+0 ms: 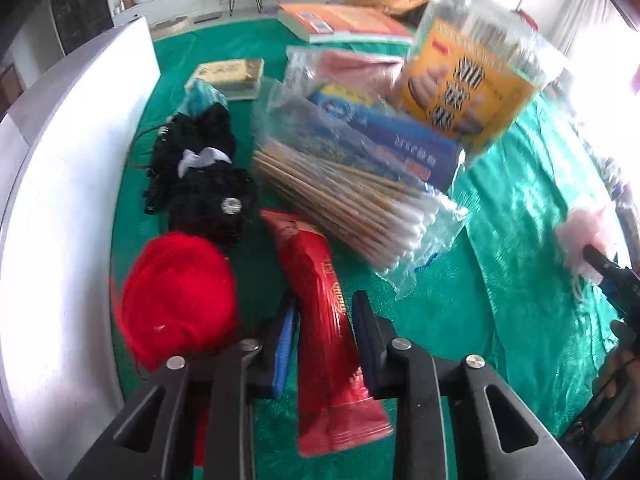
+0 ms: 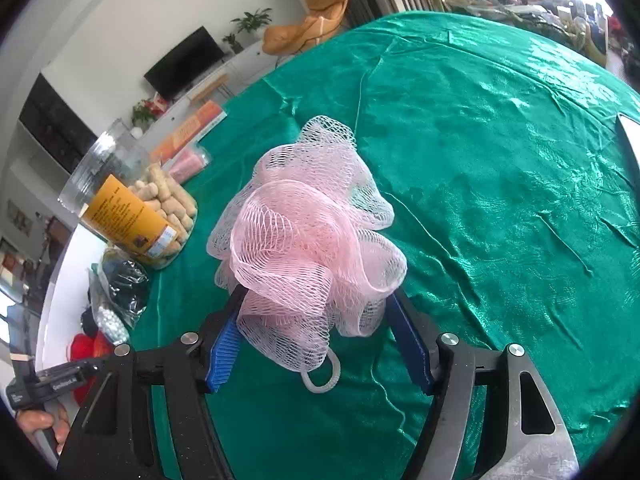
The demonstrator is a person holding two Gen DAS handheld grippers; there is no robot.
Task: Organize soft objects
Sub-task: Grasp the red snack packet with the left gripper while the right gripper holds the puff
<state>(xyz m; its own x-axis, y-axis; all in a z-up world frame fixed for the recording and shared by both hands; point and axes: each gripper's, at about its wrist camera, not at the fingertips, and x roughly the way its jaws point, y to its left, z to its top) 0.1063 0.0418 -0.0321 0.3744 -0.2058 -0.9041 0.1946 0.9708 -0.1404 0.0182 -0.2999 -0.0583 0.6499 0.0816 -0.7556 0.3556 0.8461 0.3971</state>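
Pink loofah [image 2: 308, 236] hides right fingers [image 2: 222, 354], seemingly unclamped.

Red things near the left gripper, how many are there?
2: a red yarn ball left of the fingers, and a red packet clamped between them. Others may be hidden.

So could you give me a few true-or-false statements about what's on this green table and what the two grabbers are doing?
1. The left gripper is closed on a red packet. True.
2. The right gripper holds a blue sponge. False: a pink mesh bath puff sits between its fingers.
3. A red ball of yarn lies beside the red packet. True.
4. The tablecloth is yellow. False: it is green.
5. The cotton swabs lie loose. False: they are in a clear bag.
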